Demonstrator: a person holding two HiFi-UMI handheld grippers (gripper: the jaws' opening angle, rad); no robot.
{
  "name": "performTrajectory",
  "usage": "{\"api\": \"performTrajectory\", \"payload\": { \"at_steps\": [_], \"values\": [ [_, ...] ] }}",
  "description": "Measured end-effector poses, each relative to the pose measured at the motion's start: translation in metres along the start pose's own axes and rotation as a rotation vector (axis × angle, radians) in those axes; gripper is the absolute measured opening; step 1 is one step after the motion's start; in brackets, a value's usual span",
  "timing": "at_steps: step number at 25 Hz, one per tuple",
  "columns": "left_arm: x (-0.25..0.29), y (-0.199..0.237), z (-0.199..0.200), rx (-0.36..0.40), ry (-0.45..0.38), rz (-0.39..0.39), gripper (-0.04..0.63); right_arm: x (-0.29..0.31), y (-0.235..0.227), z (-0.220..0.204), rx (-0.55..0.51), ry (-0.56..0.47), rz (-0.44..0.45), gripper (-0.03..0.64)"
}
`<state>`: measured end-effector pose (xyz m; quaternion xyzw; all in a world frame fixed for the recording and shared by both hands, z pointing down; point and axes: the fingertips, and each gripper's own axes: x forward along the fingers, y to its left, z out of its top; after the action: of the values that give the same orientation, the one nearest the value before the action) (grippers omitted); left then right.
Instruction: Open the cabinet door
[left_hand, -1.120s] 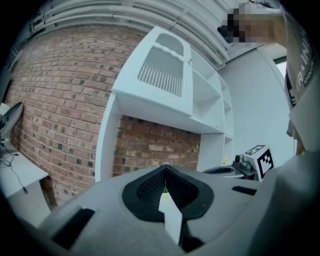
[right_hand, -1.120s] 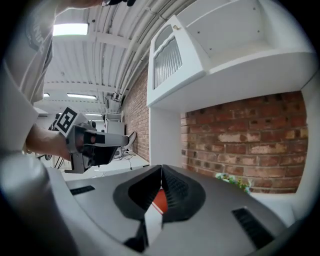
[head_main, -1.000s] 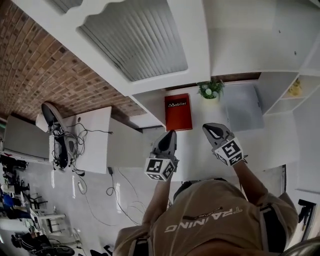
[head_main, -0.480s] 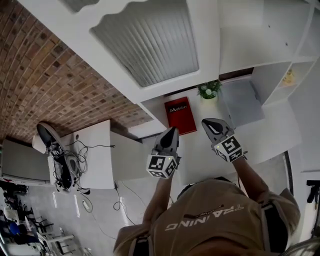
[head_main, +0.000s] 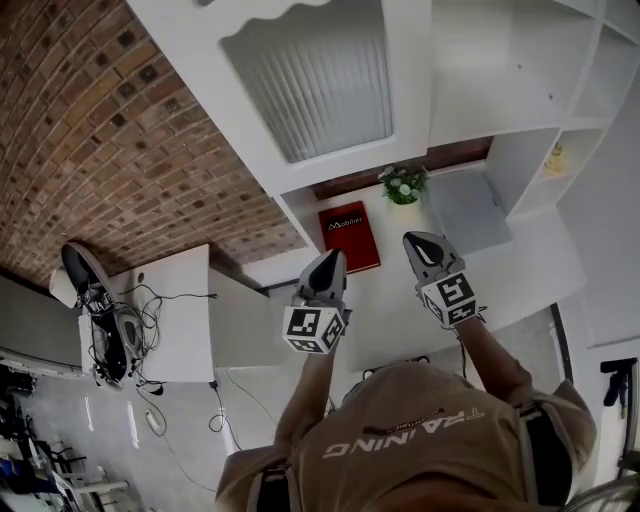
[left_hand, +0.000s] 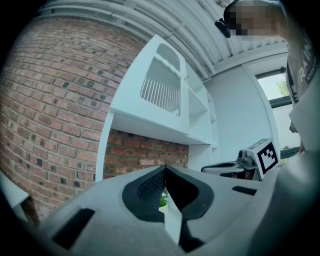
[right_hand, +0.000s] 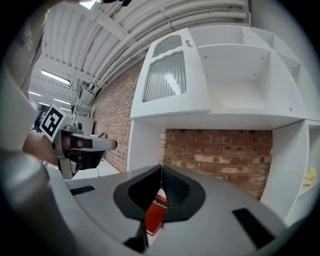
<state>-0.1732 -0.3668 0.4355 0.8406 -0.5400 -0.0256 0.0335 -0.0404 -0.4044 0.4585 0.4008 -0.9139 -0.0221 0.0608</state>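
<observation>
A brick wall (head_main: 110, 130) fills the left. Below it a side bench (head_main: 185, 335) carries a tangle of cables (head_main: 118, 335) along its left edge.

The door (head_main: 315, 85), white-framed with a ribbed pane, hangs on the upper cabinet above the bench (head_main: 400, 300), over its left end. It lies flush with the cabinet front, closed. The right gripper view shows it (right_hand: 166, 75) high up and left of the shelves (right_hand: 235, 80), well apart from both tongs.

The left tongs (head_main: 335, 257) hang over the bench's front edge, towards its left end, pointing level at the back wall. In the left gripper view their (left_hand: 165, 168) jaws meet at the tips, with nothing held between them.

A red book (head_main: 349, 237) sits near the bench's back left corner. A small plant (head_main: 403, 184) stands just right of it, by the back edge.

The right tongs (head_main: 414, 241) hang beside the left ones, a little apart from them, also over the front edge and level. In the right gripper view their (right_hand: 161, 167) jaws are pressed together and grip nothing; the book (right_hand: 153, 212) shows behind them.

A grey board (head_main: 463, 205) lies towards the back right corner. Open white shelves (head_main: 560, 110) rise at the right end, with a small yellow thing (head_main: 556, 158) in one compartment.
</observation>
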Motion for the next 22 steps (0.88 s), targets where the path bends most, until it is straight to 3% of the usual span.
{"api": "performTrajectory", "payload": {
  "at_steps": [8, 16, 22],
  "values": [
    [0.0, -0.023, -0.001, 0.023, 0.007, -0.03, 0.009, -0.024, -0.008, -0.006, -0.002, 0.002, -0.016, 0.014],
    [-0.03, -0.029, -0.003, 0.02, 0.029, 0.02, 0.009, -0.036, 0.013, 0.001, 0.001, -0.036, 0.039, 0.014],
    [-0.034, -0.034, 0.015, 0.063, -0.021, 0.02, 0.008, -0.042, 0.019, 0.014, -0.028, -0.076, 0.054, 0.014]
  ]
}}
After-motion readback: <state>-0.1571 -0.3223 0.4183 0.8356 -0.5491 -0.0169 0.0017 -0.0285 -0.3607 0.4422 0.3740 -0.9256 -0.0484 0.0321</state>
